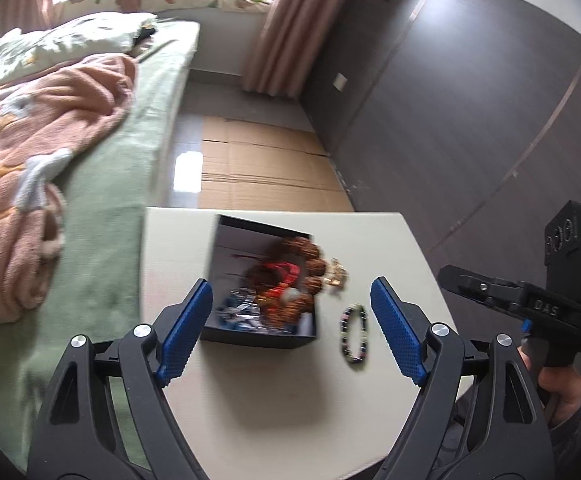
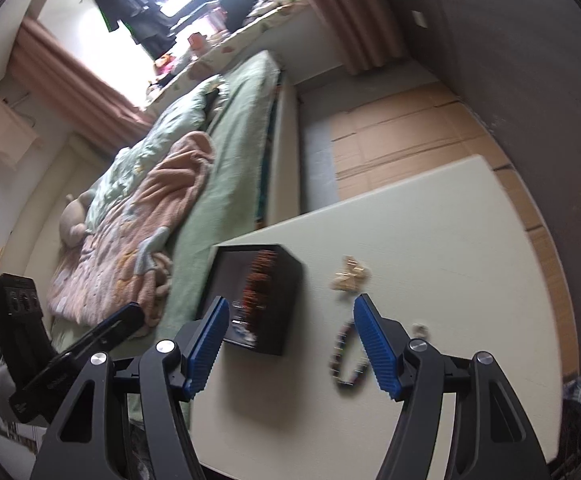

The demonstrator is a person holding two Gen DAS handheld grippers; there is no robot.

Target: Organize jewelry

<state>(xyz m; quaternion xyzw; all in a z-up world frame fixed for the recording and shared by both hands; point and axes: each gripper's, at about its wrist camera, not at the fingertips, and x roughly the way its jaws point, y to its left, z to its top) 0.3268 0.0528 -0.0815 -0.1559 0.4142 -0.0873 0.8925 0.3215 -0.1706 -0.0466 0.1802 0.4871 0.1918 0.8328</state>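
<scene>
Both tools gape empty above the black box, beaded bracelet and gold trinket.

We can read only one marking: the raised letters "DAS" on the black body of the right gripper, seen from the left wrist camera, on the flat face just behind its jaw arm. The same kind of marking appears on the left gripper in the right wrist camera, low on its body, but there it is too small and blurred for us to read. We find no other legible text, numbers or labels on the black box or elsewhere.
</scene>
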